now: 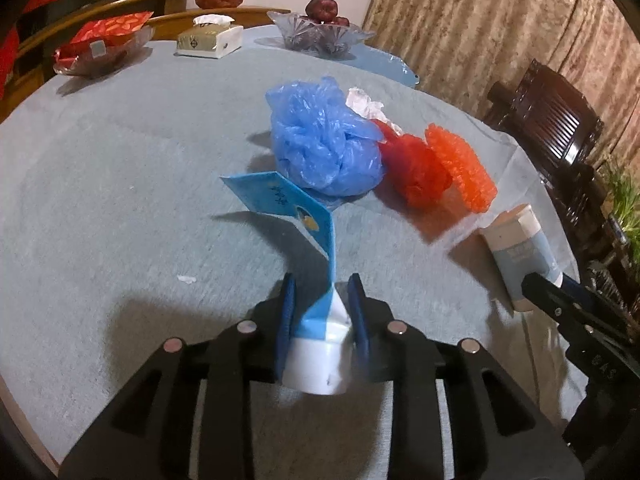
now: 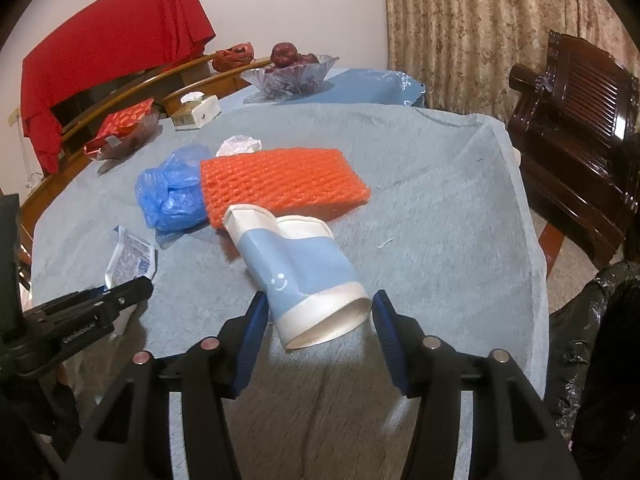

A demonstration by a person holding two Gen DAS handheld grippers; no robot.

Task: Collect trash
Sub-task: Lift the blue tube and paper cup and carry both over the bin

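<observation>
My left gripper [image 1: 320, 304] is shut on a flattened blue-and-white tube [image 1: 316, 264], holding it near its white cap above the table; it also shows in the right wrist view [image 2: 130, 258]. My right gripper [image 2: 318, 316] has its pads on both sides of a lying blue-and-white paper cup [image 2: 300, 268], which also shows in the left wrist view [image 1: 520, 252]. Ahead lie a crumpled blue plastic bag [image 1: 324, 140], a red bag [image 1: 412, 164], an orange foam net [image 2: 276, 178] and crumpled white paper [image 2: 238, 145].
A grey cloth covers the round table [image 1: 120, 184]. At the back stand a tissue box [image 1: 210, 38], a glass fruit bowl [image 1: 320, 32] and a dish of red packets [image 1: 104, 46]. A dark wooden chair [image 2: 576, 120] and a black trash bag [image 2: 592, 344] are at the right.
</observation>
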